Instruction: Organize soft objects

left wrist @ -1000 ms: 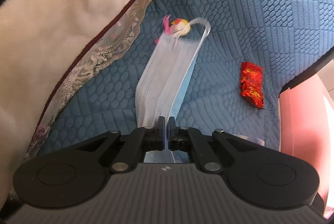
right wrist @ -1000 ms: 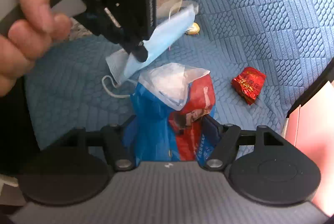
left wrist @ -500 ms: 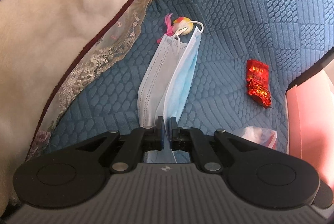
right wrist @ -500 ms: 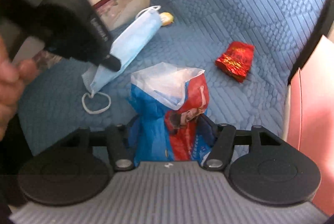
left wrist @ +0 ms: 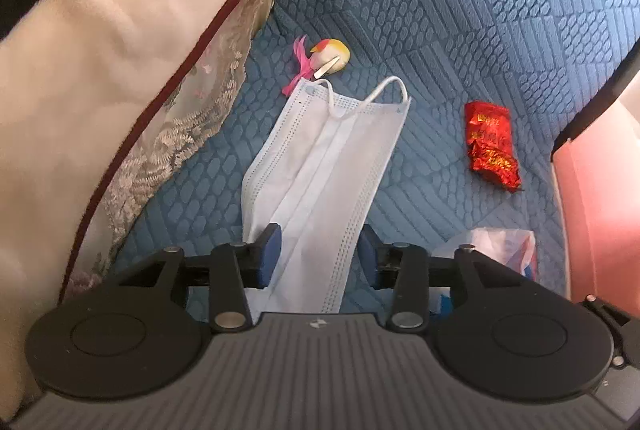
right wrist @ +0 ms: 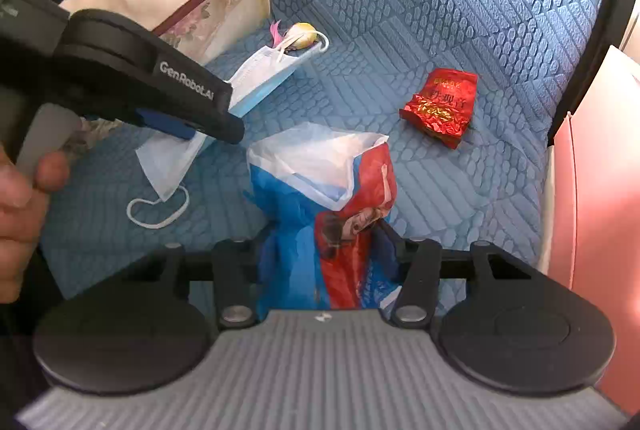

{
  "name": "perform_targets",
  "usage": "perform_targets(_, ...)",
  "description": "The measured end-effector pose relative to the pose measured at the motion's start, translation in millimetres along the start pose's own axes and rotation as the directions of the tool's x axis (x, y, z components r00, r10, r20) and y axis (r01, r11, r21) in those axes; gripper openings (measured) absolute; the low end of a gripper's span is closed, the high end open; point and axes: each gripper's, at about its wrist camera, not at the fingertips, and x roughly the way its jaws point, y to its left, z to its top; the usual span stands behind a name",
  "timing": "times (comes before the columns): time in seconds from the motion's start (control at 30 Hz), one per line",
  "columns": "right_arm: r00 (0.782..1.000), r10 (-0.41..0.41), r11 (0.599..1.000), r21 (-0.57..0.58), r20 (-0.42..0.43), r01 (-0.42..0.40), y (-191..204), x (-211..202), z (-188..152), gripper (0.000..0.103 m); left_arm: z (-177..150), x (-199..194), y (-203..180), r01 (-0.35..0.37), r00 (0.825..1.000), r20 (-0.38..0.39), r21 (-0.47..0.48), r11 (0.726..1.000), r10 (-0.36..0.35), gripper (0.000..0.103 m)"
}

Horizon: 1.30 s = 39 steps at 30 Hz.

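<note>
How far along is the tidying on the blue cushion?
Done: nothing looks put away yet. In hand: right tongs grip the blue-and-red bag, mouth open. Left tongs stand open around the face mask, which lies on the cushion. Left: mask, red foil packet and the small yellow toy lie loose.

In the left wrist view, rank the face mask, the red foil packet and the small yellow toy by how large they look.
1. Face mask, largest by far, though it lies nearest the camera, between the open left gripper fingers.
2. Red foil packet.
3. Yellow toy, smallest; it is also farthest, so true size is unsure.
</note>
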Motion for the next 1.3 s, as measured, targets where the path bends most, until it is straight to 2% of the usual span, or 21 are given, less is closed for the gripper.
perform_targets(0.23,1.0,-0.013,1.0,0.022,-0.009,0.014,-2,-2,2,0.048,-4,3,-8,-0.04,0.999,0.015,0.064,0.997,0.039,0.049)
perform_targets(0.53,0.997,-0.077,0.992,0.103,-0.016,0.078,-20,-9,6,0.042,-9,9,-17,-0.086,0.996,0.037,0.139,0.987,0.081,0.049)
perform_targets(0.87,0.998,-0.058,0.986,0.153,-0.032,0.062,-27,-6,1,0.042,-15,11,-24,-0.127,0.991,0.066,0.196,0.972,0.116,0.047)
perform_targets(0.97,0.998,-0.052,0.986,0.159,-0.033,0.057,-28,-5,1,0.042,-14,12,-23,-0.13,0.99,0.073,0.196,0.972,0.117,0.038)
perform_targets(1.03,0.998,-0.051,0.986,0.158,-0.031,0.056,-28,-5,1,0.042,-13,11,-21,-0.122,0.991,0.071,0.188,0.975,0.111,0.036)
perform_targets(1.2,0.998,-0.052,0.987,0.148,-0.032,0.057,-27,-6,1,0.04,-13,9,-20,-0.098,0.994,0.061,0.185,0.978,0.088,0.006)
perform_targets(1.3,0.999,-0.046,0.986,0.161,-0.029,0.05,-29,-7,1,0.038,-13,7,-20,-0.075,0.997,0.047,0.168,0.983,0.068,0.004)
